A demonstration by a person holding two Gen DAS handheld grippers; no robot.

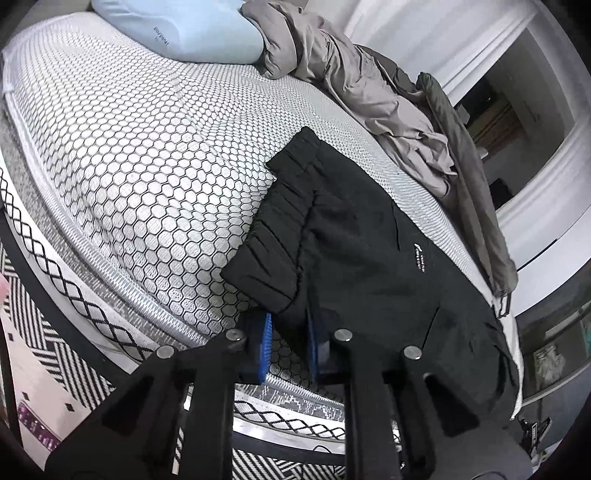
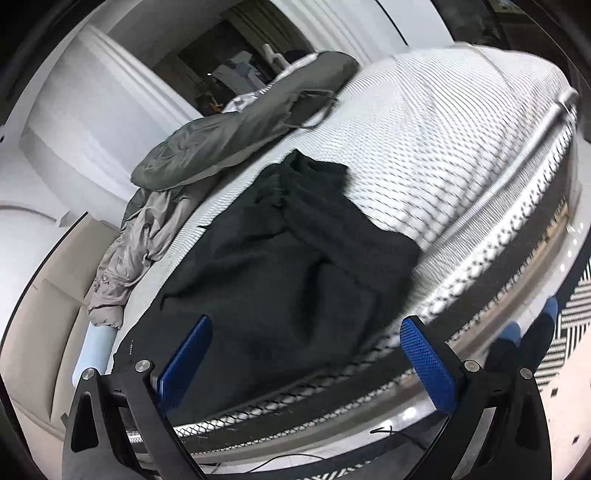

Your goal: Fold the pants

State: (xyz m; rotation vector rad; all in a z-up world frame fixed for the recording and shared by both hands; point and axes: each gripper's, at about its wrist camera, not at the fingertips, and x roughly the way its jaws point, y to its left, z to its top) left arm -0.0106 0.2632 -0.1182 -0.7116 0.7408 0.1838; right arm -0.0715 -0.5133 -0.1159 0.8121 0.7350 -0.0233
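One garment, the black pants (image 1: 373, 258), lay near the edge of the mattress (image 1: 147, 166), waistband end toward the left gripper (image 1: 290, 345). That gripper's blue pads stood close together with a corner of dark cloth between them, so it appeared to pinch the waistband region, though the contact itself was partly hidden. The right gripper (image 2: 306, 354) hung with its jaws wide apart and nothing between them, above the near end of the pants (image 2: 295, 258).

Progress, as judged: the fabric lay in a loose, doubled heap with uneven edges, so at most a first rough fold was made; squaring and further folds remained.

Materials: the pants were matte, soft and slightly ribbed at the gathered waistband, with a small white logo (image 1: 417, 258). The mattress cover was white with a black hexagonal mesh print. A grey crumpled sheet (image 1: 369, 81) and a pale blue pillow (image 1: 177, 29) lay well apart from the pants, and an olive garment (image 2: 229, 140) beside the sheet.
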